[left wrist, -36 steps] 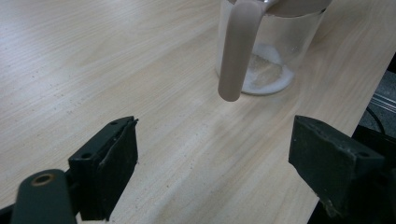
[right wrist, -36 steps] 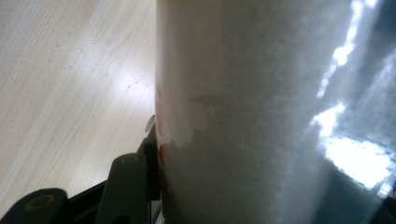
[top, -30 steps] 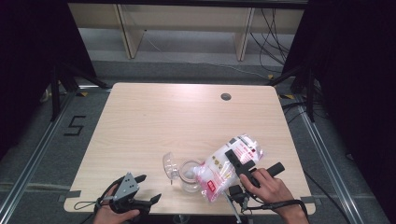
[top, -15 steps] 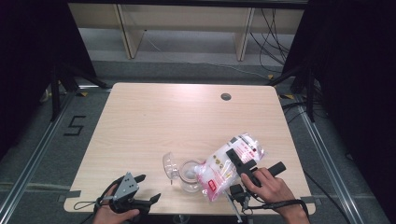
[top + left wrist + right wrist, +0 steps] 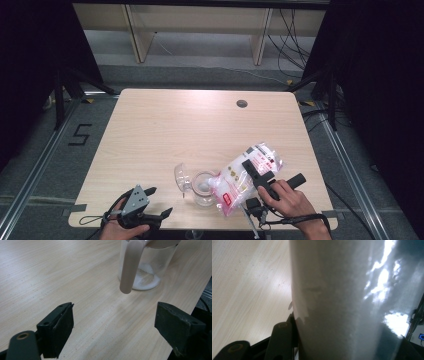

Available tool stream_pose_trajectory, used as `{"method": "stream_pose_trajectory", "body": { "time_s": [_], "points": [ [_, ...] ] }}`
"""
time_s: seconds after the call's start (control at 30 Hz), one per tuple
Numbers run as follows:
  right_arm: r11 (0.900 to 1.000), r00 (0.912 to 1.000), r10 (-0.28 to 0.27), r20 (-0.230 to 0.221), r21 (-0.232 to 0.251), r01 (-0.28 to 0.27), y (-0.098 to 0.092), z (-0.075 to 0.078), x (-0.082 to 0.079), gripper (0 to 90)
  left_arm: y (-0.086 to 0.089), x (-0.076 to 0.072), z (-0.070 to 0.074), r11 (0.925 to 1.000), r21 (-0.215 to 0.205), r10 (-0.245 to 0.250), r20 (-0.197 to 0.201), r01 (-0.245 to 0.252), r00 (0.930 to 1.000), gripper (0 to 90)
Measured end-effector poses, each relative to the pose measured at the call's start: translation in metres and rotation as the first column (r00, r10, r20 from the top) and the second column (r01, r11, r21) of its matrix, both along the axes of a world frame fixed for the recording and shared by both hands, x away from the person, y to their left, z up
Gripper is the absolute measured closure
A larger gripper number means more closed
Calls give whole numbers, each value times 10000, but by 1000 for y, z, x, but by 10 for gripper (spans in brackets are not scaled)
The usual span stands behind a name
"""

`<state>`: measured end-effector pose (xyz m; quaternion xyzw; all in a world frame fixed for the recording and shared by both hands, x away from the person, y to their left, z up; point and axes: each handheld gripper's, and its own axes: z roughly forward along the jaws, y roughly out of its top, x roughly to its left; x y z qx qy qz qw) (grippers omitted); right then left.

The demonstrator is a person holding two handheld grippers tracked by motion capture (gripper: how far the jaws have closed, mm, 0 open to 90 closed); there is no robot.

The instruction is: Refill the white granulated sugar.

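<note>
While the right gripper pinches the bag over the glass cup, the left gripper rests spread near the bench edge.

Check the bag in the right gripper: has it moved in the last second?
No. In the high view the bag keeps the same spot over the glass jug, same offset from the table's grommet hole.

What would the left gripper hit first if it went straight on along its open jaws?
Most likely the clear measuring cup, probably its handle, which hangs nearest the left gripper. Only bare table lies between; how far off is hard to tell.
</note>
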<state>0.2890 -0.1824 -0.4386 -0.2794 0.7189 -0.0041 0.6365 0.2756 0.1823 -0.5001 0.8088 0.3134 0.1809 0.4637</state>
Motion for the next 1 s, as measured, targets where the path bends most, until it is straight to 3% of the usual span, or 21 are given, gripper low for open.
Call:
{"method": "stream_pose_trajectory", "body": {
  "time_s": [0.1,0.17,0.4,0.47,0.5,0.63,0.73,0.8,1.0],
  "points": [
    [10000,10000,11,17,56,-11,0,0,0,542,1,1,0,9999,135,-54,39,54,10000,153],
    [9996,10000,-77,-55,256,79,-1,-1,0,543,0,0,0,10000,2,-13,36,13,10000,153],
    [9996,9999,-93,-102,249,96,-1,-1,0,545,-1,-1,-1,10000,-40,44,-264,-45,9996,153],
    [9998,9998,-148,-97,125,149,-1,0,0,546,-1,0,1,9997,175,-171,11,171,9999,154],
    [9999,9999,-86,-70,129,87,-1,0,0,547,-2,-2,0,10000,-95,-8,-210,6,9998,154],
    [9997,9998,-153,-104,195,155,-1,0,0,548,-2,-1,0,10000,66,-6,-147,6,9999,154],
    [9997,9998,-145,-117,190,147,-1,0,0,549,-2,-2,0,10000,-77,0,-222,-1,9998,154],
    [9997,9998,-149,-107,193,152,-1,0,0,549,0,-1,1,9997,161,-166,37,165,9999,154],
    [9998,9999,-109,-108,188,111,-1,1,0,551,0,0,2,9997,178,-167,46,166,9999,154]
  ]
}}
